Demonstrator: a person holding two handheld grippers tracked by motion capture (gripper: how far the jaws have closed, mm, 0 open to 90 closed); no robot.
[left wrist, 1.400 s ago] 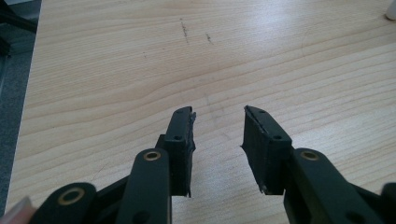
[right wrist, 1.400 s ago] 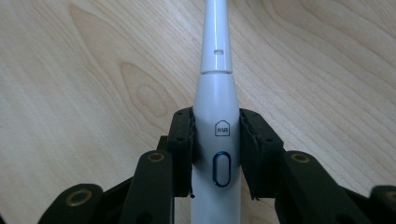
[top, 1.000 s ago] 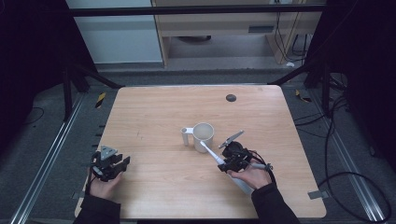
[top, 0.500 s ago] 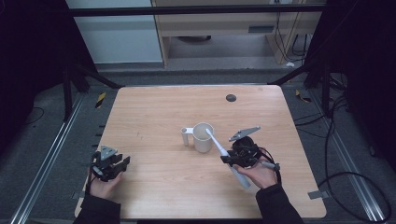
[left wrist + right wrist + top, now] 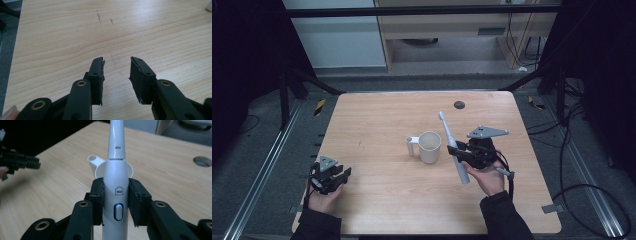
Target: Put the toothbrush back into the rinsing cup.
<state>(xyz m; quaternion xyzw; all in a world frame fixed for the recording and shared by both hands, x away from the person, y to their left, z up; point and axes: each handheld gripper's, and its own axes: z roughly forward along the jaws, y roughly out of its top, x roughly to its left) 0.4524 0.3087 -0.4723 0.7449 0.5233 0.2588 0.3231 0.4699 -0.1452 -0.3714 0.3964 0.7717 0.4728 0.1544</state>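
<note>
Wooden table (image 5: 377, 125) over dark floor, from above my right gripper (image 5: 462, 156) clasping a toothbrush (image 5: 451, 145) tilted beside the mug (image 5: 429, 146), left gripper (image 5: 343, 176) at the near-left edge, its view: jaws parted over bare wood, right view: toothbrush's blue-ringed button (image 5: 118, 211), mug behind.

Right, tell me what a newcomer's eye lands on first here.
First, the white electric toothbrush, clamped between the right gripper's jaws and slanting up over the table's right half. Next, the white cup standing mid-table just left of it, handle pointing left. Last, the left gripper, open with nothing between its jaws, near the table's front left corner.
</note>
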